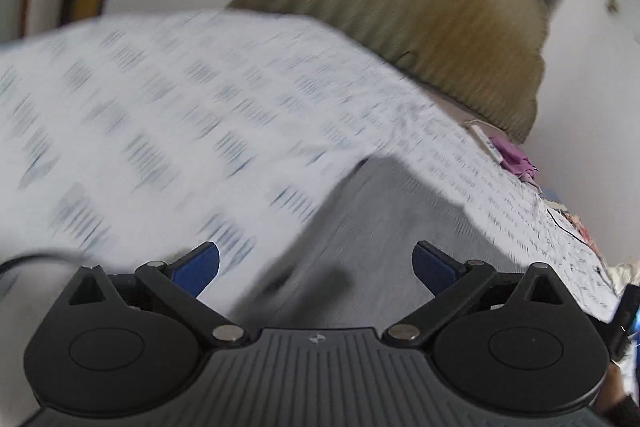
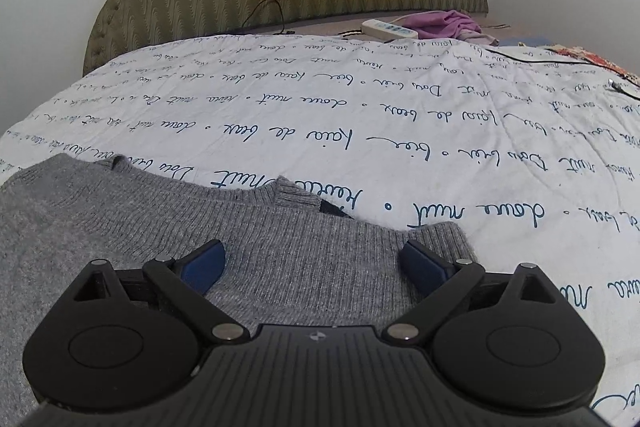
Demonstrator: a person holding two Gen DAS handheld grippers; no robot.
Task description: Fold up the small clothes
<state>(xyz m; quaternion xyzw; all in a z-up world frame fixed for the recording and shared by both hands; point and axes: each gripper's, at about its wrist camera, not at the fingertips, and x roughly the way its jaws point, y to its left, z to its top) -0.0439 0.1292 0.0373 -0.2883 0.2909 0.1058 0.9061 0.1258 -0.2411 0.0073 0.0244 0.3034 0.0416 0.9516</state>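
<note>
On the script-printed bedsheet [image 2: 360,115], the right gripper [image 2: 314,263] is seen with jaws spread wide, nothing clamped between them. A grey knitted sweater [image 2: 160,227], ribbed at collar and cuff, is spread flat beneath both blue pads. The left gripper [image 1: 316,263] is likewise wide and empty, above blurred grey fabric.

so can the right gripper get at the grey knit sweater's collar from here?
Probably yes: right gripper is open above the grey knit sweater, with nothing between it and the collar.
</note>
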